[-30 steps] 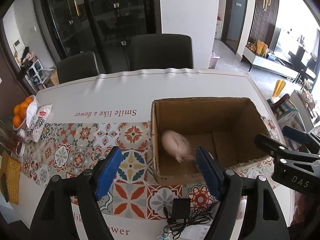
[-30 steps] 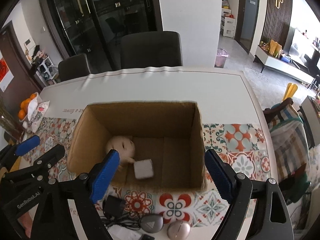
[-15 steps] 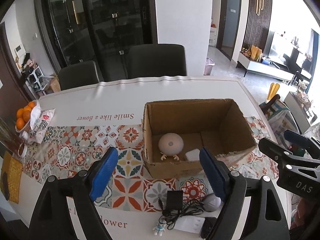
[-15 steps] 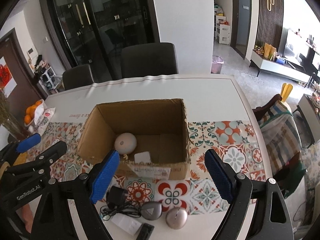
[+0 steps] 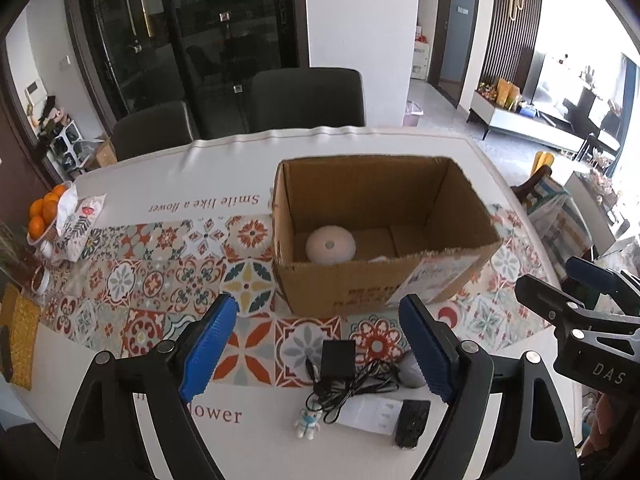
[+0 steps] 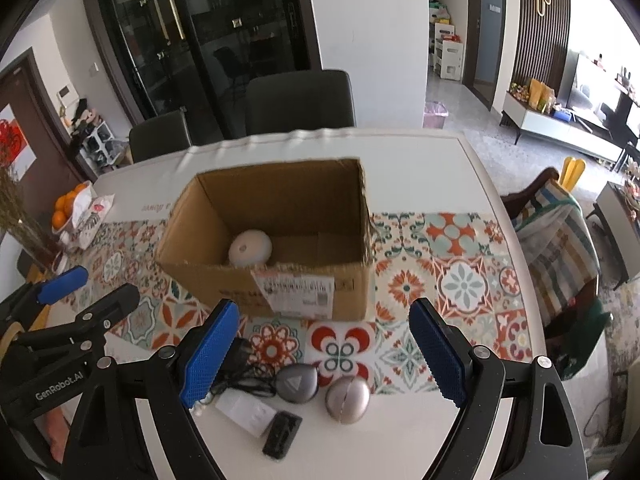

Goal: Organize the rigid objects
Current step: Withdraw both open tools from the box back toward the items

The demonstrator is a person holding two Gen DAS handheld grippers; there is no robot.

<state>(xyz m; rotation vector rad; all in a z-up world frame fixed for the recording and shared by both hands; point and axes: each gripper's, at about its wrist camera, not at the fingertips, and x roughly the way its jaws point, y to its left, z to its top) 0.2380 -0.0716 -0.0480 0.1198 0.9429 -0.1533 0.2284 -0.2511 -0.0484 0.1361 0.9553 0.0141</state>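
- The cardboard box [image 6: 280, 240] stands open on the patterned tablecloth [image 6: 460, 280], a pale rounded gadget [image 6: 250, 249] resting on its floor at the left end.
- Between the box and your grippers, the loose pieces wait near the table's edge: a grey puck [image 6: 297, 382], a silvery round shell [image 6: 347, 399], a white power strip [image 6: 250, 412], a black remote [image 6: 282, 434], a black adapter [image 5: 338, 360] with tangled cord, and a tiny figurine [image 5: 308, 426].
- Expect these to be light, hard and stiff; the two round pieces look smooth and likely slippery, so pinch them across the widest middle.
- Take the strip and remote across their narrow sides; grip the adapter by its body, since the cord may drag.
- Your right gripper [image 6: 320, 360] hovers wide open above the puck and shell, holding nothing.
- Your left gripper [image 5: 324, 348] hangs equally spread over the adapter, also empty.
- A bag of oranges [image 5: 44, 212] and two dark chairs [image 5: 308, 100] frame the scene.
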